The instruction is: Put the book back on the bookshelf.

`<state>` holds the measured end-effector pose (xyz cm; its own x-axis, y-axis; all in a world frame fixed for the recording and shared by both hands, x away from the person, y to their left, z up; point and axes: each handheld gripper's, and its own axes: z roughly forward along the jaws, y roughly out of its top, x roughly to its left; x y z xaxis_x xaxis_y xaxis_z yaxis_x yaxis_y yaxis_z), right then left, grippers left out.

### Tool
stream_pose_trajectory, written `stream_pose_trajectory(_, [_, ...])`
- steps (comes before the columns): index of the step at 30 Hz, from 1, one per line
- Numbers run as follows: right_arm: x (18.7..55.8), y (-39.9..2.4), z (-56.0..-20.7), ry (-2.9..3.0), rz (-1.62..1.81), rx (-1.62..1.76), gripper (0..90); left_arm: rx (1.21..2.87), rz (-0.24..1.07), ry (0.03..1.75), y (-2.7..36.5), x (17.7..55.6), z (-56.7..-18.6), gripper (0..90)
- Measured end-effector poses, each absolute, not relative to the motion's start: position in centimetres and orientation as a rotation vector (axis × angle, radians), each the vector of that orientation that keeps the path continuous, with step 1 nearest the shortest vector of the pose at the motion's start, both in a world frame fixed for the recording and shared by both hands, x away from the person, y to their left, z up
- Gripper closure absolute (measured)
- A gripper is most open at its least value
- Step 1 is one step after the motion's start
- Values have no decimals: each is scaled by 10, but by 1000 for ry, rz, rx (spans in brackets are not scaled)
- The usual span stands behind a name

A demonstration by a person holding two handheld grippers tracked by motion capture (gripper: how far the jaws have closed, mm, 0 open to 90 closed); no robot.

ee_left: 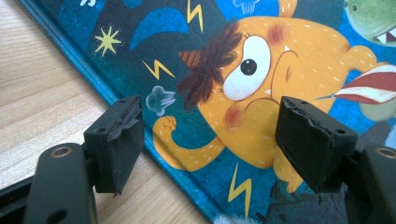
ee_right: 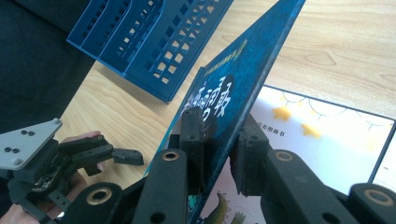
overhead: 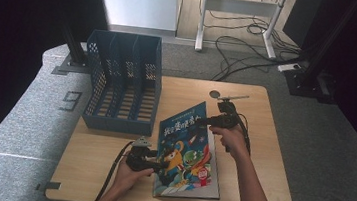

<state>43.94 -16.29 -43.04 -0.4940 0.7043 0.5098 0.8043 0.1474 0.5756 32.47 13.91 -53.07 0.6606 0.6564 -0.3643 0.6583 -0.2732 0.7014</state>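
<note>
The left gripper (overhead: pixel 157 164), jaws open at lower centre, should steady the picture book (overhead: pixel 188 154) while the right gripper (ee_right: pixel 219 140), clamped on the front cover (ee_right: pixel 233 79), lifts slowly.

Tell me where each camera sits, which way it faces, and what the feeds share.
High view: above the person's side, looking forward and down on the table; both forearms, left gripper, right gripper.
Left gripper view: rides the left gripper, looking down between open jaws at the book.
Right gripper view: rides the right gripper, shut on the lifted cover; blue file rack beyond.
All views share the book.
</note>
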Motion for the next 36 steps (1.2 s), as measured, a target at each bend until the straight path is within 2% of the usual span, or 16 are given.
stream_pose_trajectory(36, [451, -156, -404, -2289, -1380, -1664, 815, 1998, -6, 1005, 136, 323, -531, 245])
